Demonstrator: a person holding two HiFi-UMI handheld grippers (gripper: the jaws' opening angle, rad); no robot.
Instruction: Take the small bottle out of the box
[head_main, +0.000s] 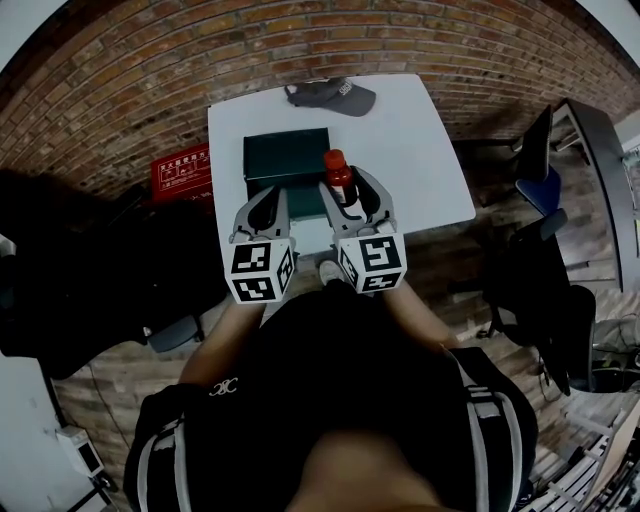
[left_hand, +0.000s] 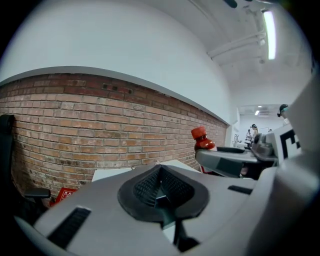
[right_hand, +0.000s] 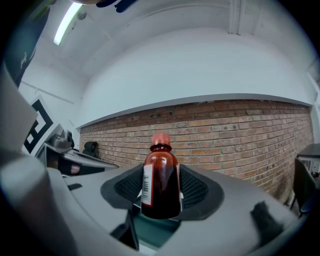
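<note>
In the head view the person's dark-clad torso (head_main: 330, 400) fills the bottom of the frame, and just above it sit the two marker cubes of the grippers. The left gripper (head_main: 264, 205) is left of centre with its fingers together and nothing in them. The right gripper (head_main: 347, 200) beside it is clamped on the small bottle (head_main: 340, 180), which stands upright with its red cap on top. The bottle is over the lower right corner of the dark green box (head_main: 285, 157), which lies on the white table (head_main: 410, 150). A dark cap (head_main: 332, 95) lies at the table's upper edge, a red crate (head_main: 181, 170) stands on the floor to the table's left, and a brick wall (head_main: 150, 60) curves across the top. In the left gripper view the left gripper (left_hand: 161, 186) fills the lower half, its ribbed pads (left_hand: 146, 186) closed against each other and empty. At the right of the frame the small bottle (left_hand: 202, 140) rises from the right gripper (left_hand: 225, 161); the brick wall (left_hand: 75, 120) lies behind and the red crate (left_hand: 62, 194) shows at lower left. In the right gripper view the right gripper (right_hand: 161, 192) grips the small bottle (right_hand: 161, 180) at the frame's centre, a ribbed pad (right_hand: 194, 187) pressed on each side. The bottle is upright, with a barcode label on its left flank. The dark green box (right_hand: 152, 231) shows under its base; whether they touch cannot be told. The left gripper (right_hand: 67, 152) sits at the left edge.
</note>
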